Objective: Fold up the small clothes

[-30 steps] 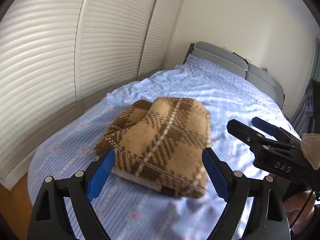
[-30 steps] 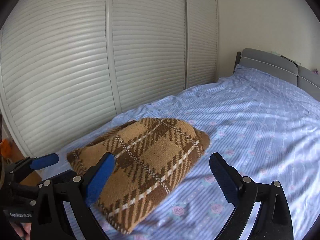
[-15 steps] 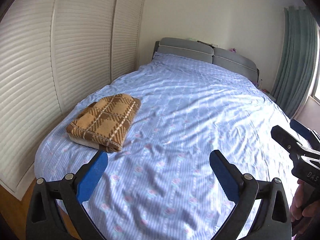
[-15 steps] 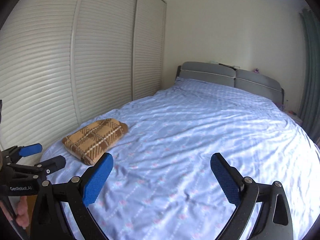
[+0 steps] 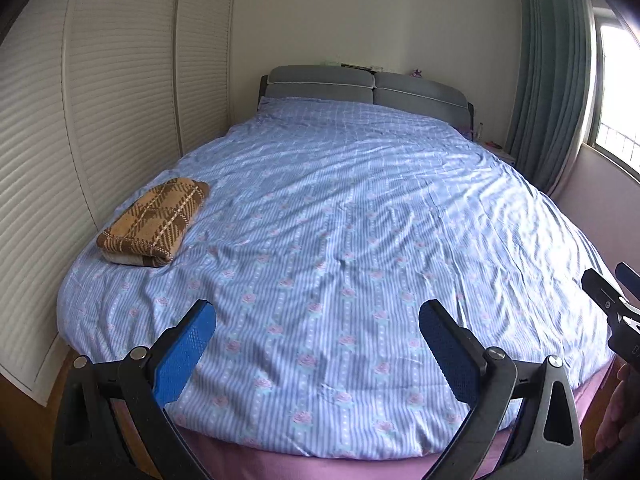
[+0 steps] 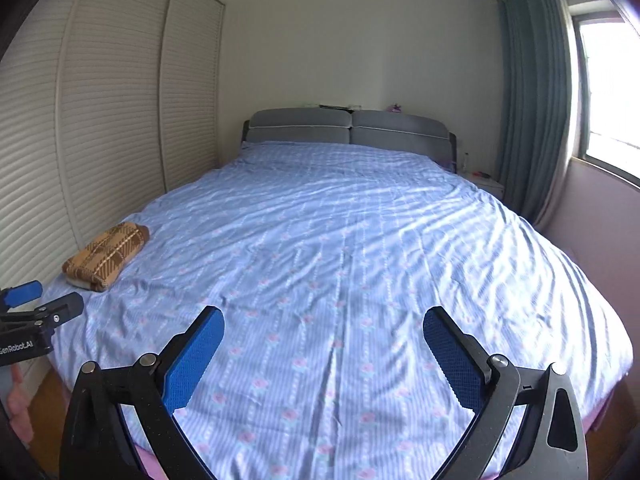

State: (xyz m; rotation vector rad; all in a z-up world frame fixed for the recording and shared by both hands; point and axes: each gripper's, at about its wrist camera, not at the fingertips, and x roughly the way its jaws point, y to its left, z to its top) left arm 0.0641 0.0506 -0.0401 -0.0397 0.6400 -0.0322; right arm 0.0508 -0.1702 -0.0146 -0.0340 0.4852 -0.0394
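A folded brown plaid garment lies on top of a pale folded piece at the near left corner of the bed; it also shows in the right wrist view. My left gripper is open and empty, above the foot of the bed, well back from the garment. My right gripper is open and empty, also over the foot of the bed. The left gripper shows at the left edge of the right wrist view, and the right gripper's fingers at the right edge of the left wrist view.
White louvred wardrobe doors run along the bed's left side. A grey headboard stands at the far end. Green curtains and a window are on the right. Wood floor shows beside the bed's foot.
Both grippers have pulled back and away from the plaid garment, from right over it to the foot of the bed. The garment stays folded at the near left corner.
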